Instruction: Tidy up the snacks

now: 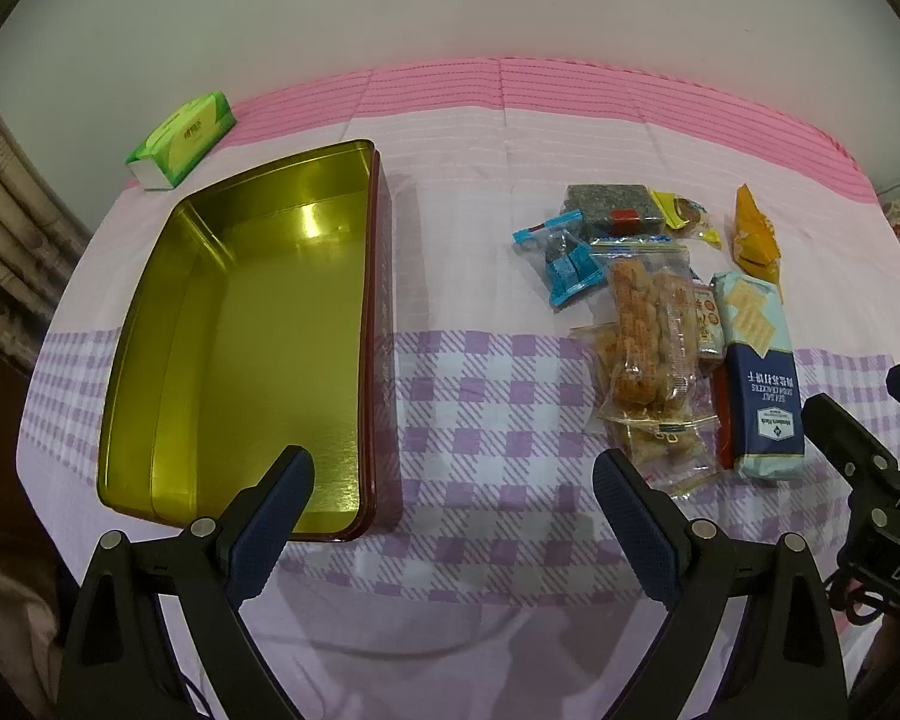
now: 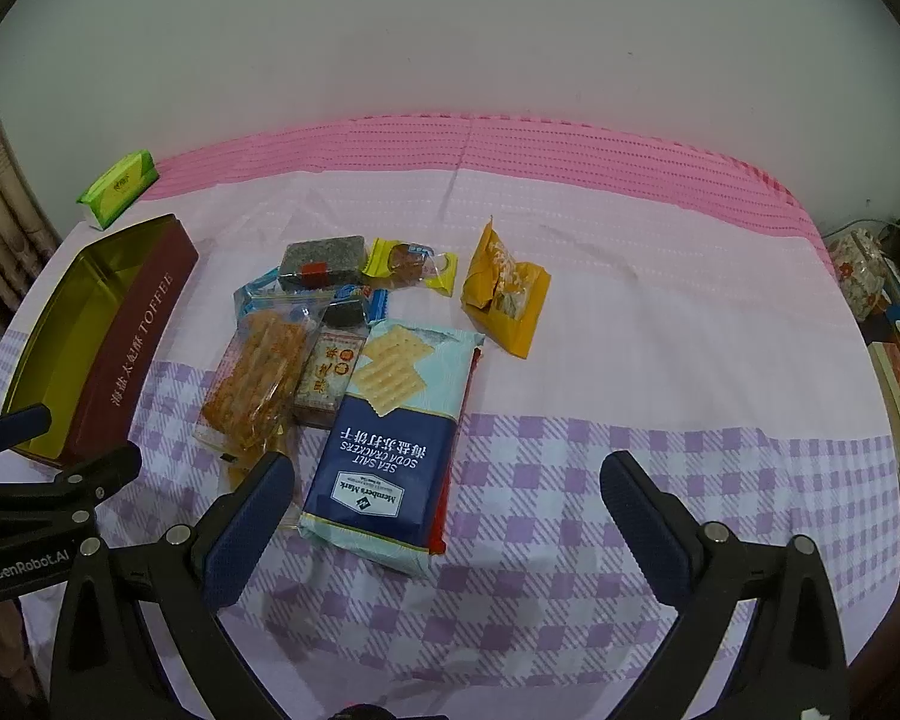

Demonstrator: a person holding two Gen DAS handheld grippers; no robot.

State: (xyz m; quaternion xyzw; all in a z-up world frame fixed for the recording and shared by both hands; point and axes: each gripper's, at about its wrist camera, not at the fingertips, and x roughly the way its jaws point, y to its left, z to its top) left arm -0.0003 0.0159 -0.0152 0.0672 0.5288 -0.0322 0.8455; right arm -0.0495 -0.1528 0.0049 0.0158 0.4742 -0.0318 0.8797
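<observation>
An open gold-lined tin (image 1: 168,360) with dark red sides stands on the left; its "TOFFEE" side shows in the right wrist view (image 2: 132,360). It holds nothing. A heap of snacks lies to its right: a blue soda cracker pack (image 1: 762,372) (image 2: 390,438), a clear bag of fried sticks (image 1: 648,336) (image 2: 258,378), a dark seaweed bar (image 1: 612,207) (image 2: 321,261), blue-wrapped sweets (image 1: 564,264), a yellow-wrapped sweet (image 2: 411,264) and an orange packet (image 1: 756,234) (image 2: 504,294). My left gripper (image 1: 453,510) is open by the tin's near corner. My right gripper (image 2: 447,516) is open just before the cracker pack.
A green tissue pack (image 1: 180,138) (image 2: 117,186) lies at the far left by the wall. The table has a pink and purple checked cloth (image 2: 660,480). Boxes and a floral jar (image 2: 864,270) stand off the right edge. A curtain hangs at the left.
</observation>
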